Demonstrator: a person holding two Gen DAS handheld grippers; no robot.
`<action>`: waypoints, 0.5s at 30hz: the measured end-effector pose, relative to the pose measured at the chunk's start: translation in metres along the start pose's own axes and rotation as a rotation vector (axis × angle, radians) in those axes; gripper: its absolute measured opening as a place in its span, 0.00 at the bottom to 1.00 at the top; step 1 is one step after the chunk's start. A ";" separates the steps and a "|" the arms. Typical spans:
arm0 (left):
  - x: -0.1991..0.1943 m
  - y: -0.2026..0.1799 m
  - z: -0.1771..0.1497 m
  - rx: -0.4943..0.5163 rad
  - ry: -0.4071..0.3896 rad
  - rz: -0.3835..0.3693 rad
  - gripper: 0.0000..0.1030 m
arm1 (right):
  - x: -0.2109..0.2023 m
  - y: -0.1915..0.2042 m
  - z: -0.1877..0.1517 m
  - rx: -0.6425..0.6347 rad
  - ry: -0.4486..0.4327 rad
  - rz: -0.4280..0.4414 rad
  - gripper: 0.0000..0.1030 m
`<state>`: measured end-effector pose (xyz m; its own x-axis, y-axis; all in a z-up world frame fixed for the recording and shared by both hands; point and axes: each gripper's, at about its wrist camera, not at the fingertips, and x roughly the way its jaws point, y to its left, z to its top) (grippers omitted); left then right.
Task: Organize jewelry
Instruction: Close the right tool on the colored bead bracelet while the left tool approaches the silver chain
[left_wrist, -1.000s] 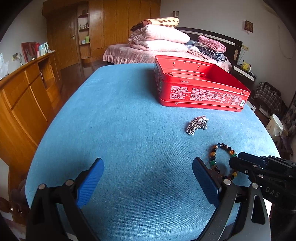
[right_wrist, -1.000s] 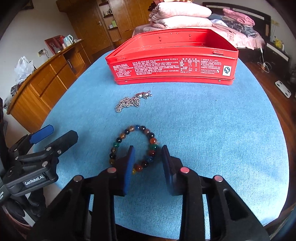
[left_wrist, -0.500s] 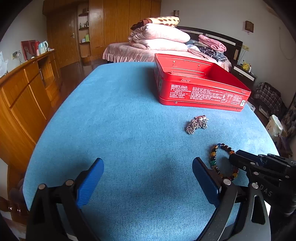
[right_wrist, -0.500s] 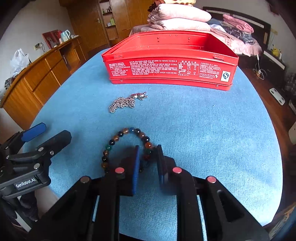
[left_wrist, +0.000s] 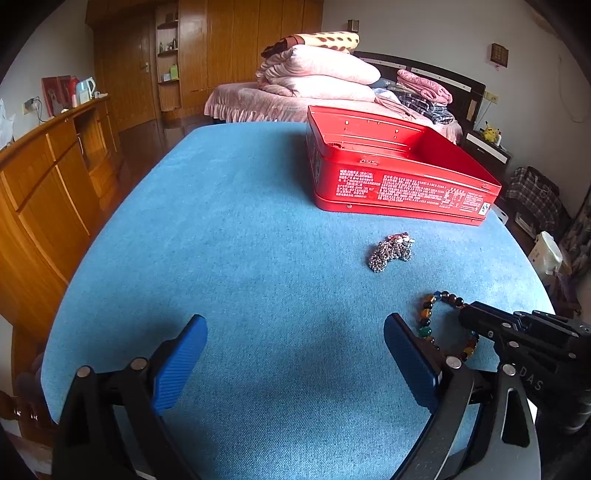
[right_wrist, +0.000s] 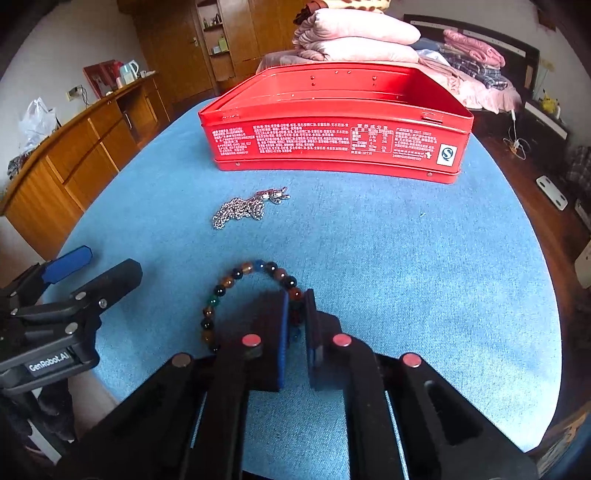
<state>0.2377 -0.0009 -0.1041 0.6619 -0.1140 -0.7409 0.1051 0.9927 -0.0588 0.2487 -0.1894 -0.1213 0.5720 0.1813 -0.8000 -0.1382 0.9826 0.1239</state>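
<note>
The right hand-held gripper (right_wrist: 295, 314) slants down toward the blue desk (right_wrist: 406, 258), its jaws clamped on the near right side of the beaded bracelet (right_wrist: 221, 288), which lies on the cloth. The left hand-held gripper (left_wrist: 295, 354) tilts down just beside it, jaws wide apart over bare cloth. The silver chain necklace (right_wrist: 247, 208) lies in a heap between the bracelet and the open red tin box (right_wrist: 332, 140).

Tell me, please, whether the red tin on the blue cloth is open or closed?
Open. The red tin has no lid on it, and both wrist views look over its rim to the inner walls; its floor is hidden.
</note>
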 end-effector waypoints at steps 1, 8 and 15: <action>0.000 -0.001 0.000 0.001 -0.001 -0.001 0.92 | -0.001 -0.003 0.000 0.006 -0.002 -0.003 0.07; 0.012 -0.011 0.014 0.013 0.013 -0.050 0.92 | -0.012 -0.027 0.006 0.063 -0.028 -0.034 0.07; 0.036 -0.034 0.035 0.060 0.035 -0.094 0.90 | -0.015 -0.046 0.010 0.099 -0.041 -0.054 0.07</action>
<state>0.2833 -0.0404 -0.1054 0.6212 -0.2042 -0.7566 0.2104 0.9735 -0.0900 0.2541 -0.2373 -0.1090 0.6089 0.1279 -0.7829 -0.0270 0.9897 0.1408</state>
